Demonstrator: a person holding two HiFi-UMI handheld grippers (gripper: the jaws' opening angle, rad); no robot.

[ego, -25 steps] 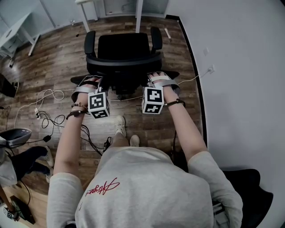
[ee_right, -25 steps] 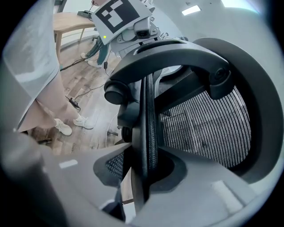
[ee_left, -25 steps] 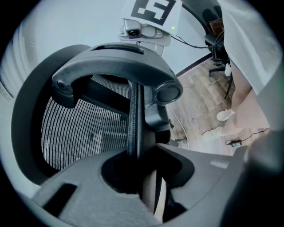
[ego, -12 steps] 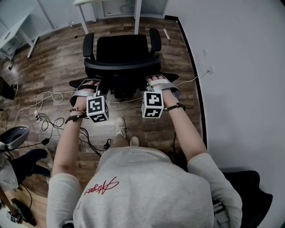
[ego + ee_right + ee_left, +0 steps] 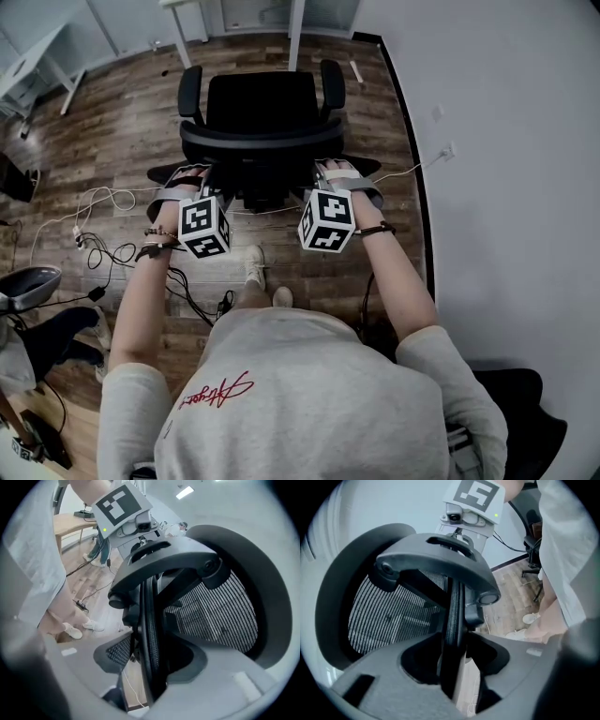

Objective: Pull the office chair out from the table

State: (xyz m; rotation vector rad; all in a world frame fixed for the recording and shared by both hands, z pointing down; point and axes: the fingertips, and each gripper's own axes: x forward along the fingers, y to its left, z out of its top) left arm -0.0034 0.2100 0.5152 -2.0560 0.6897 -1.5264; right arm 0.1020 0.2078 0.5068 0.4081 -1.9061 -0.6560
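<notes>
The black office chair (image 5: 260,103) stands on the wood floor in front of me, its seat facing away toward the white table legs (image 5: 293,28). My left gripper (image 5: 206,178) is at the left of the backrest's top rim and my right gripper (image 5: 321,174) at the right. In the left gripper view the rim (image 5: 452,616) runs between the jaws of the left gripper (image 5: 454,667); floor shows beside it. The right gripper (image 5: 150,667) straddles the rim (image 5: 150,620) the same way. Both pairs of jaws have just been opening and stand open around the rim.
A white wall (image 5: 506,141) runs along the right with a socket and cable. Loose cables (image 5: 112,248) lie on the floor at the left, beside another chair's seat (image 5: 23,286). A white desk (image 5: 37,56) stands far left. My feet (image 5: 267,281) are just behind the chair.
Both marker cubes have rolled slightly and sit a touch nearer me. The hands stay at the backrest, and the chair stands about where it was.
</notes>
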